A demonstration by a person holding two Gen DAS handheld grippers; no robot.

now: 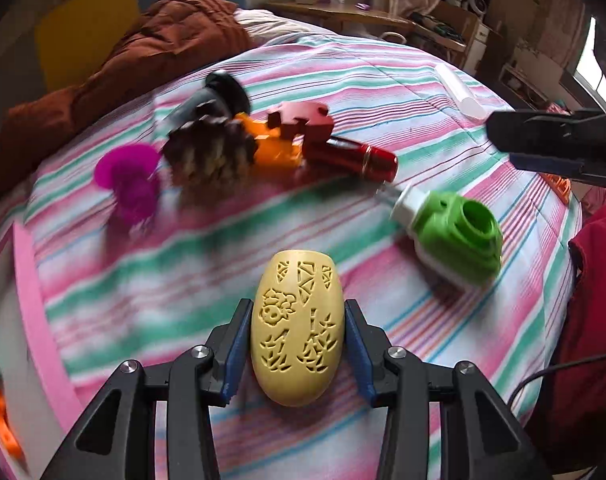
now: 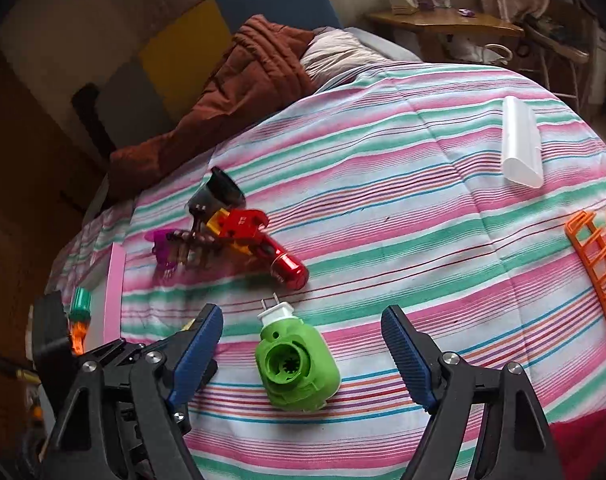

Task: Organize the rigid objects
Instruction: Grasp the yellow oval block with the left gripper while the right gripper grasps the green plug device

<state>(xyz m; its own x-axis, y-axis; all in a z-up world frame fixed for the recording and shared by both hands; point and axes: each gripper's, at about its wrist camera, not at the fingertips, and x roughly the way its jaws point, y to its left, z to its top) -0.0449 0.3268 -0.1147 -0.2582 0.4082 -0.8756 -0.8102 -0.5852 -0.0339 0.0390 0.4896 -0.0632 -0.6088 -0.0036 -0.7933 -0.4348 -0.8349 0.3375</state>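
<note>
Rigid objects lie scattered on one striped bedspread [image 2: 423, 208], the biggest thing I see, with one rust-brown quilt [image 2: 239, 80] bunched at its far edge. Going down in size, I count one orange lattice rack [image 2: 599, 272] at the right edge, one white tube-shaped case [image 2: 521, 148] well apart from the rest, and one green-and-white plug-in device [image 2: 295, 364] lying on its side with its prongs pointing away. Farther off sits one tangled cluster: one red metallic cylinder [image 2: 287, 268], one red jigsaw-shaped piece [image 2: 243, 222] on an orange-yellow part, one dark funnel-shaped item [image 2: 219, 194], one brown spiky piece [image 1: 211, 152] and one magenta item [image 1: 129, 184]; motion blur hides finer detail. My left gripper [image 1: 299, 336] has its blue pads pressed on either side of one cream egg-shaped shell [image 1: 299, 332] with cut-out patterns, held above the bedspread. My right gripper [image 2: 303, 356] stands wide apart, straddling the green device without touching it.
</note>
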